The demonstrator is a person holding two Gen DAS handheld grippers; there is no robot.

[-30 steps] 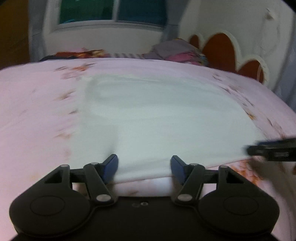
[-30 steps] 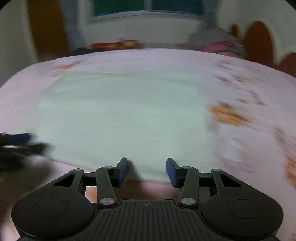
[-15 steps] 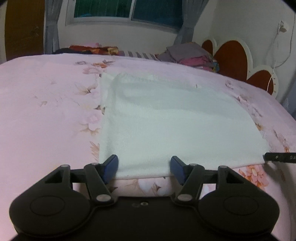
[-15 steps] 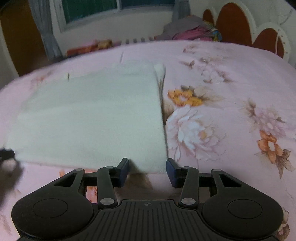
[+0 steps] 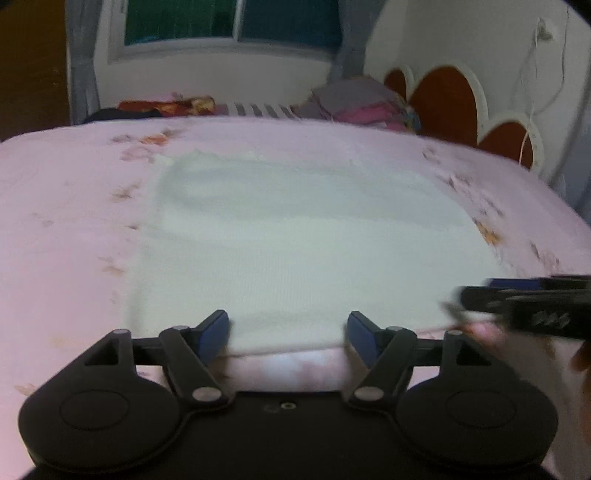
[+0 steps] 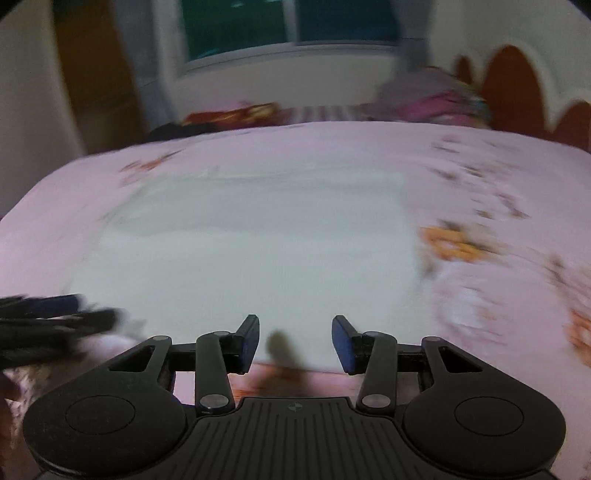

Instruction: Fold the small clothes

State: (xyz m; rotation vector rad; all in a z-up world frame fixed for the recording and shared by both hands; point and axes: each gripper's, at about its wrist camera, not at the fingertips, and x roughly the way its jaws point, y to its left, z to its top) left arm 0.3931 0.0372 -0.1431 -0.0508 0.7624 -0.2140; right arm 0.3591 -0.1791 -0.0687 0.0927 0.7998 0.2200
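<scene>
A white cloth [image 5: 295, 243] lies spread flat on the bed [image 5: 66, 206], over a pink flowered sheet [image 6: 498, 206]. Its near edge runs just ahead of both tongs.

The left tongs [image 5: 288, 332] stand wide open, with nothing between the blue pads [image 5: 213, 334]; the cloth's near edge lies in the gap between them, near its left corner. The right tongs [image 6: 295, 339] are also wide open and hold nothing, and the cloth's near edge crosses their gap toward its right corner. Both views are blurred, so I cannot tell whether the pads touch the fabric or hang just above it.

Each tongs shows in the other's view, low at the cloth's near edge: the right tongs at the right side of the left view, the left tongs at the left side of the right view.

Beyond the bed are a window [image 5: 229, 22], a scalloped headboard [image 5: 454, 99] and a pile of clothes [image 5: 362, 103].
</scene>
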